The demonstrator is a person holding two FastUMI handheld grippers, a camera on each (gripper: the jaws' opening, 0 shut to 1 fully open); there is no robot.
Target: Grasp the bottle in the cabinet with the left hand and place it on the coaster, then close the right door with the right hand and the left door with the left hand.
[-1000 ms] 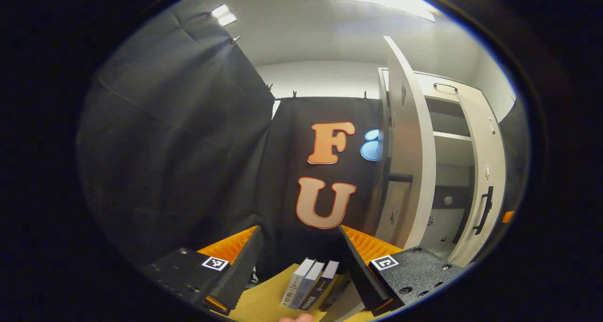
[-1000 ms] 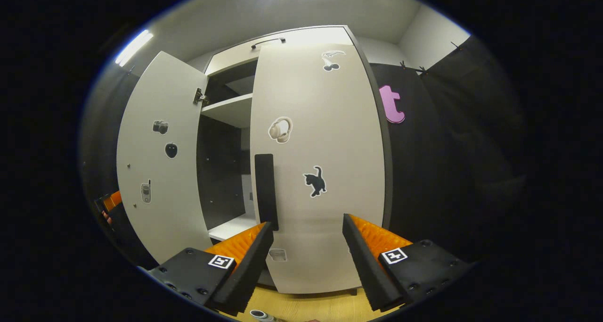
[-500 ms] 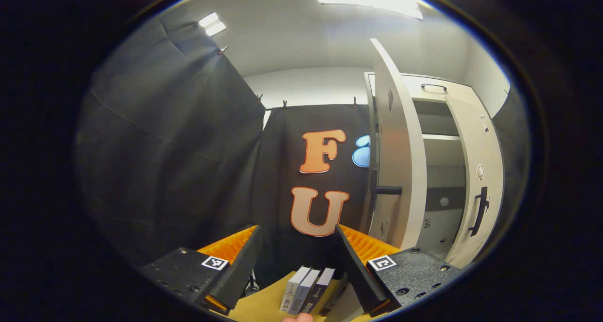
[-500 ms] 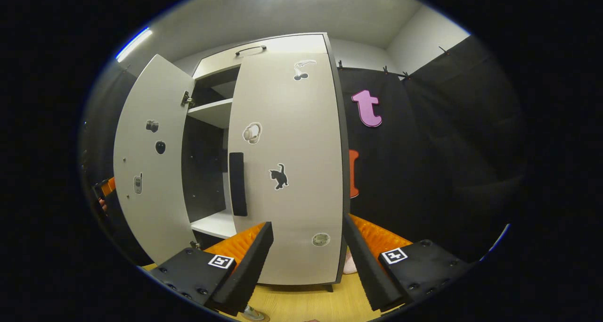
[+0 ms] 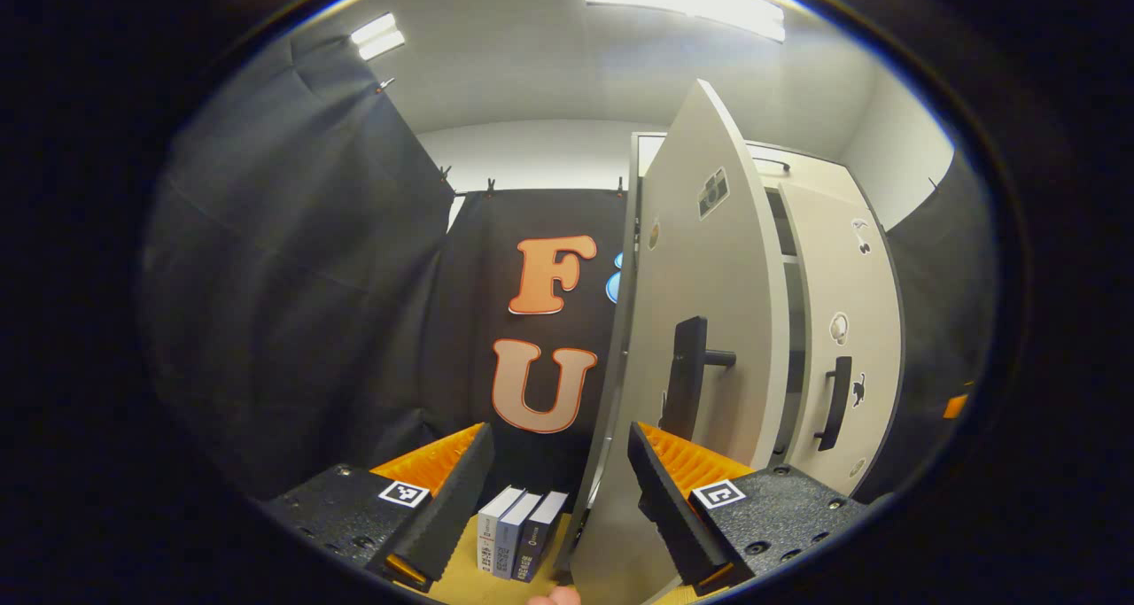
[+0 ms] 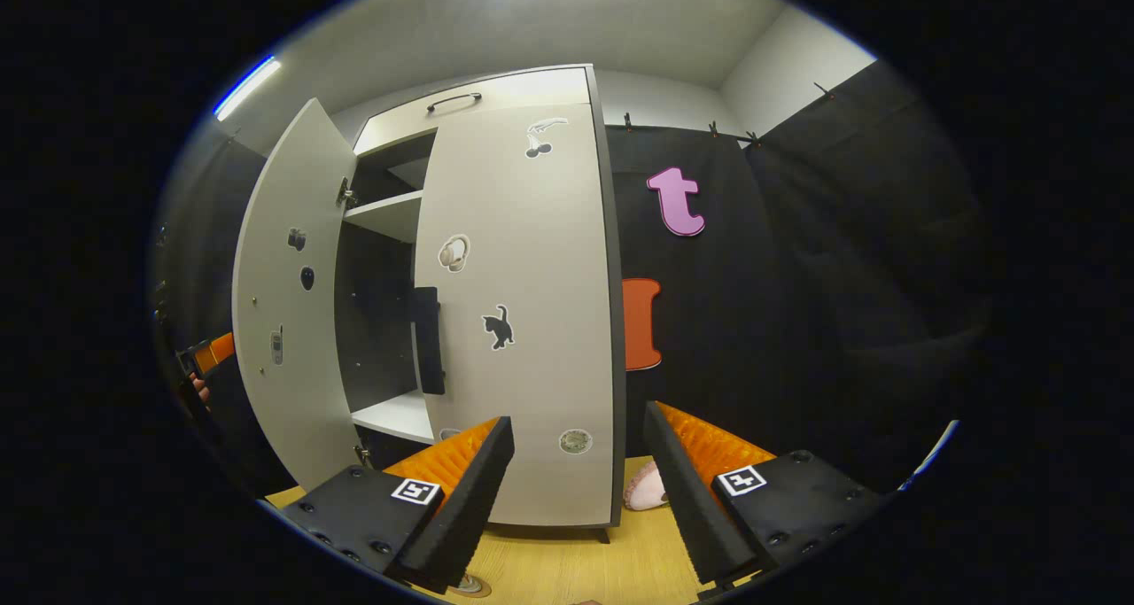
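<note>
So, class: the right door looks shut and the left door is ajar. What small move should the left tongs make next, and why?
Probably push the left door toward the cabinet with the left tongs. In the left gripper view they are open, with the door's edge between the fingers. The right door lies flush, while the left door still stands out, showing a shelf.

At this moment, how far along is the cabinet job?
Done: the right door looks shut. In hand: the left door stands partly open, with the open left tongs near its edge. Left: shutting it. Whether the bottle sits on the coaster cannot be told.
</note>
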